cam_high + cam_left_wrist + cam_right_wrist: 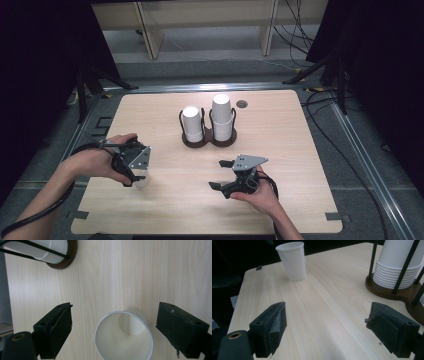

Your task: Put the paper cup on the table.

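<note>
1. A single white paper cup (124,336) stands upright, mouth up, on the pale wood worktop (280,125) at its near left.
2. The left tool (131,175) hangs directly above that cup, jaws spread wide, one on each side of the rim, neither touching it. The cup's long axis runs vertical, along the tool's line of sight.
3. The right tool (220,174), jaws also spread and empty, sits near centre, well apart from the cup; the cup lies to its left.
4. A dark wooden two-ring holder (209,140) with stacked white cups (222,116) stands farther back, centre.
5. Judgement: the left tool is nearer by far; grasping the cup looks like its job.
</note>
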A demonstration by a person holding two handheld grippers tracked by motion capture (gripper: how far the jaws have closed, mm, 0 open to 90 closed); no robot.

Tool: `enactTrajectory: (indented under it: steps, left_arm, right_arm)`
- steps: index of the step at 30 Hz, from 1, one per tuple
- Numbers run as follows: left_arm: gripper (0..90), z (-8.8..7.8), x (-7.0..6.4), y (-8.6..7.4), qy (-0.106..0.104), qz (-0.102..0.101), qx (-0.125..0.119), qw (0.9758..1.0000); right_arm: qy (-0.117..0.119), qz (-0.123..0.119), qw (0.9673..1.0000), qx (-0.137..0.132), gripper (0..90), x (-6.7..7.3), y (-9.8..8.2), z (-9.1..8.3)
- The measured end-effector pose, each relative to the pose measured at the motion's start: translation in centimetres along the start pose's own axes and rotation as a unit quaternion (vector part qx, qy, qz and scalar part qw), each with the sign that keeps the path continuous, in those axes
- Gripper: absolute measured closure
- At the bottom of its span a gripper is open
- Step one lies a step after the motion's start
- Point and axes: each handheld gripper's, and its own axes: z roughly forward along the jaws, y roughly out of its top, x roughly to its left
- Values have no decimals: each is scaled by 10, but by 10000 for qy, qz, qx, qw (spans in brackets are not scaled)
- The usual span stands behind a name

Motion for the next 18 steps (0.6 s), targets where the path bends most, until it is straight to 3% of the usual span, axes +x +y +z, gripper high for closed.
enactTrajectory:
  steps: [6,10,13,16,18]
  left_arm:
    - [130,3,-6,-9,146,-254,-356,9989]
    - [131,4,-9,-12,295,-399,-655,9966]
    - [130,4,-11,-13,449,-594,-978,9924]
    - [130,4,-13,-14,529,-641,-1160,9898]
    - [129,6,-17,-15,575,-832,-1326,9860]
  right_arm:
    - [-33,-13,10000,-37,155,0,-1,1]
    - [-37,12,10000,-28,155,0,0,0]
    - [-72,12,10000,-32,155,-1,-1,0]
    - [-52,48,10000,-47,155,-1,-2,0]
    - [36,85,9999,-102,155,-1,-3,1]
